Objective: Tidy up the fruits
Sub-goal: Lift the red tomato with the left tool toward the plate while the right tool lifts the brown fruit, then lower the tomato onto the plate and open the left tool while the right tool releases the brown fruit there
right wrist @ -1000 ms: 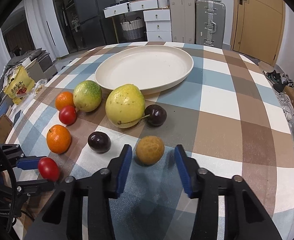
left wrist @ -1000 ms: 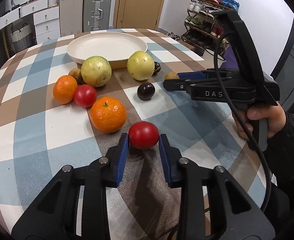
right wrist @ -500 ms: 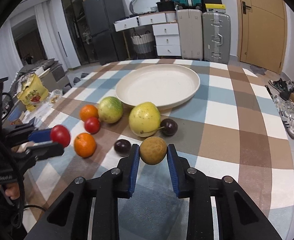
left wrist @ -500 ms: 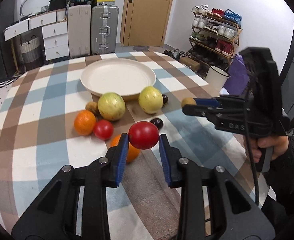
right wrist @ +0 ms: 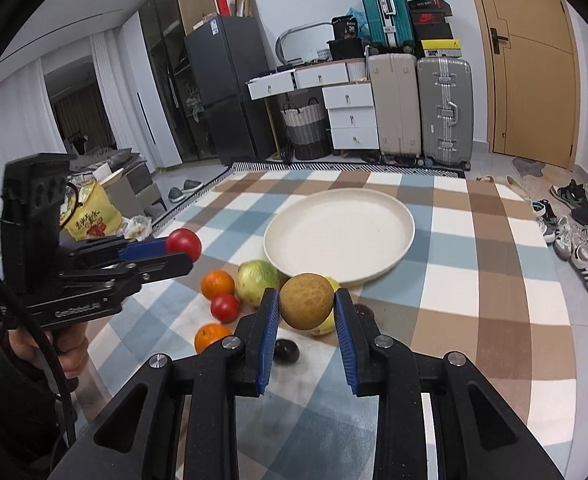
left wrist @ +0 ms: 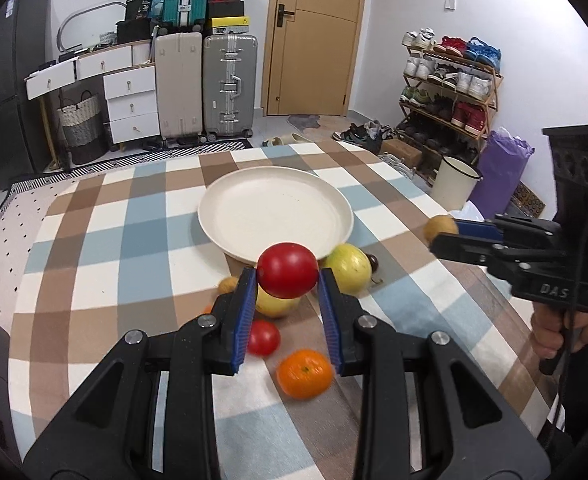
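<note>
My left gripper is shut on a red tomato, held in the air short of the cream plate. My right gripper is shut on a round brown fruit, also lifted above the table. Each gripper shows in the other's view: the left gripper with its tomato, the right gripper with the brown fruit. On the checked cloth below lie a second tomato, oranges, a yellow-green fruit, a green fruit and dark plums.
The cream plate holds nothing and sits mid-table on the checked cloth. A hand grips the right tool's handle. Suitcases, drawers and a shoe rack stand beyond the table.
Both grippers have risen from the table, the left with the tomato. The right gripper closed on the brown fruit and lifted it. The other fruit stayed put.
</note>
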Motion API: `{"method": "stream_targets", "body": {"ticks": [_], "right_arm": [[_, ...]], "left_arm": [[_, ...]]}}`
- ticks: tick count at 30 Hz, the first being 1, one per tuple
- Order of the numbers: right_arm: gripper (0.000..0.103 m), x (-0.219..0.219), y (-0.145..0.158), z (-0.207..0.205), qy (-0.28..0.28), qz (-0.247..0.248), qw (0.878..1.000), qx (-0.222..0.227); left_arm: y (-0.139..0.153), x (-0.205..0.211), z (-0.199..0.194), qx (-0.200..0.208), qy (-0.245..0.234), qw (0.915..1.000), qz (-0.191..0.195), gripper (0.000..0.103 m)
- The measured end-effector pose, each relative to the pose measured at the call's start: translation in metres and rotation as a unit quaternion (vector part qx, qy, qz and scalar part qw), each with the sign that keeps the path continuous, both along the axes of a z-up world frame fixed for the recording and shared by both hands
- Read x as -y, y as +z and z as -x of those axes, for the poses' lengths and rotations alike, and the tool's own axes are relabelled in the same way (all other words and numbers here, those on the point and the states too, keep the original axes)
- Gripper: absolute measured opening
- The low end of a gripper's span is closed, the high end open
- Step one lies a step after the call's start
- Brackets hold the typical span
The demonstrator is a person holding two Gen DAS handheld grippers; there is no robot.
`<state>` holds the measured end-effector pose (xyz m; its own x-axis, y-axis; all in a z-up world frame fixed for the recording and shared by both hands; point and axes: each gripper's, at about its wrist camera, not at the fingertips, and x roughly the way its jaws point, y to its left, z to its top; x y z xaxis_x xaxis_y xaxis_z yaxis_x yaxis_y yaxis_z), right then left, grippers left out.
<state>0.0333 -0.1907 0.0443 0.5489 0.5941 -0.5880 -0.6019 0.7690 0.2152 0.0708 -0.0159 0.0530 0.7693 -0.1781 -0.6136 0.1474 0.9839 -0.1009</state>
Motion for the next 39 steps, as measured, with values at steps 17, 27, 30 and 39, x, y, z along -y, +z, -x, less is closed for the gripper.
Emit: {"method": "stream_targets", "body": {"ticks": [17,27,30,39], "right_arm": [[0.028,-0.005,0.011,-0.036,-0.014,-0.014,1.0,-0.003],[0.028,-0.016,-0.005,-0.072,-0.028,-0.014,0.999,-0.023],[0.028,-0.021,-0.01,-0.084,-0.028,-0.011,0.999,-0.027],[0.028,-0.035,-0.027,-0.111,-0.026,0.0,0.999,-0.037]], "left_arm": [[0.002,-0.011,-0.065,0.002,0.018,0.9998,-0.012,0.028],[-0.019,-0.01,-0.107,-0.02,0.019,0.9995,-0.017,0.028],[-0.026,-0.01,-0.119,-0.026,0.018,0.9993,-0.018,0.028],[-0.048,-0.01,-0.147,-0.045,0.026,0.9985,-0.02,0.028]]}}
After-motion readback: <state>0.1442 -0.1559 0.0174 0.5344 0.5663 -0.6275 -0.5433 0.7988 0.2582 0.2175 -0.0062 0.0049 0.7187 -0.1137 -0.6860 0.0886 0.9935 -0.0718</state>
